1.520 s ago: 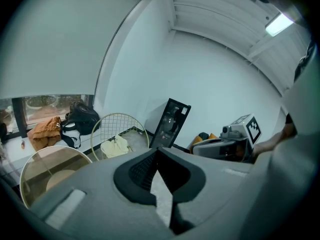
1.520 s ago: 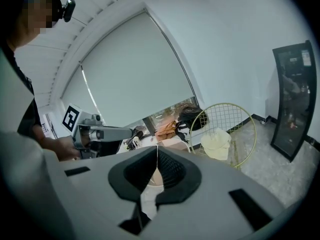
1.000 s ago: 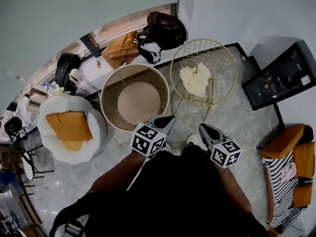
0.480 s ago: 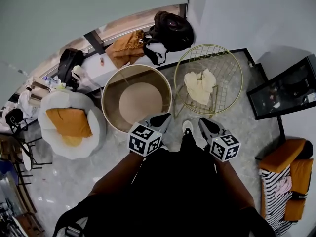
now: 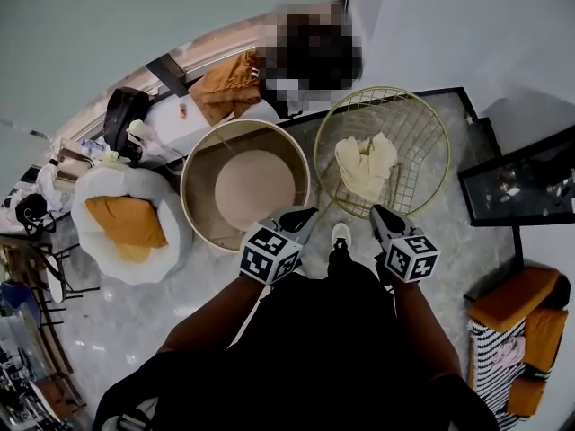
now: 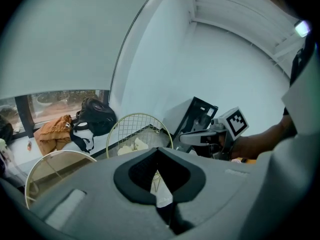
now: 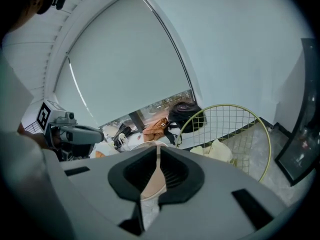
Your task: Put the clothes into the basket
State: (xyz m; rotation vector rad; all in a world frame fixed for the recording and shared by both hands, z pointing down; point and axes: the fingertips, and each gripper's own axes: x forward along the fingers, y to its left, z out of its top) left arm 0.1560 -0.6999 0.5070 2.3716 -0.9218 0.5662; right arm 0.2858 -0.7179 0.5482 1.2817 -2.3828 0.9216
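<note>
A gold wire basket (image 5: 415,126) stands on the floor ahead to the right, with a cream cloth (image 5: 364,164) lying in it. An orange garment (image 5: 230,84) lies crumpled on the window sill beyond. My left gripper (image 5: 300,219) hovers shut and empty over the near rim of a round beige tub (image 5: 186,191). The right gripper (image 5: 380,215) is shut too, holding nothing, just short of the basket's near rim. In the left gripper view the basket (image 6: 141,128) and cloth (image 6: 128,147) lie ahead; the right gripper view shows the basket (image 7: 237,125) and cloth (image 7: 216,149) ahead to the right.
A black backpack (image 6: 98,118) sits by the orange garment on the sill. A white pouf with an orange cushion (image 5: 126,226) is at the left. A black cabinet (image 5: 526,182) and an orange chair (image 5: 517,296) stand at the right. A shoe (image 5: 340,235) shows between the grippers.
The person has stepped forward, so both grippers have come closer to the tub and the wire basket. The jaws of both look the same throughout.
</note>
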